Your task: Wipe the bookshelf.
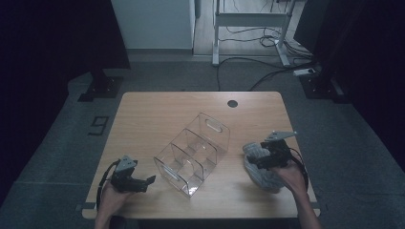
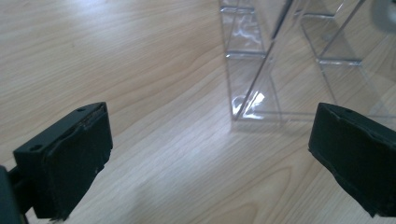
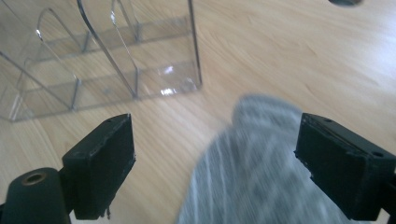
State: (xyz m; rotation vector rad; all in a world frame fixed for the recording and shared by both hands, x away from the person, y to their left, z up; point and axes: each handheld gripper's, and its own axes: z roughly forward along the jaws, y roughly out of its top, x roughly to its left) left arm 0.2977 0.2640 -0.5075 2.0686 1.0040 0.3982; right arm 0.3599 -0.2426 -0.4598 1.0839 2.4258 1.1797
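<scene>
Both grippers have spread, empty fingers; the right gripper (image 3: 215,163) hangs over the soft grey cloth (image 3: 261,172), maybe a sock, and next must pinch it for the clear plastic box with dividers (image 1: 193,152), while the left gripper (image 2: 205,158) waits by the box.

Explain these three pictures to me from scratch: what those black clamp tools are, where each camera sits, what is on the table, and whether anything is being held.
A person sits at a wooden table and holds a hand tool with two black jaws in each hand. The high view looks down from above: the left gripper is at the left, the right gripper at the right.

The other two pictures come from small cameras riding on the tools, looking out between their own jaws.

On the table stands a clear plastic organizer with dividers, and beside it lies a grey cloth, perhaps a sock.

The left gripper's jaws stand wide apart over bare wood near the organizer's corner. The right gripper's jaws are also apart, above the cloth; the pads do not press on it. So nothing is held.
</scene>
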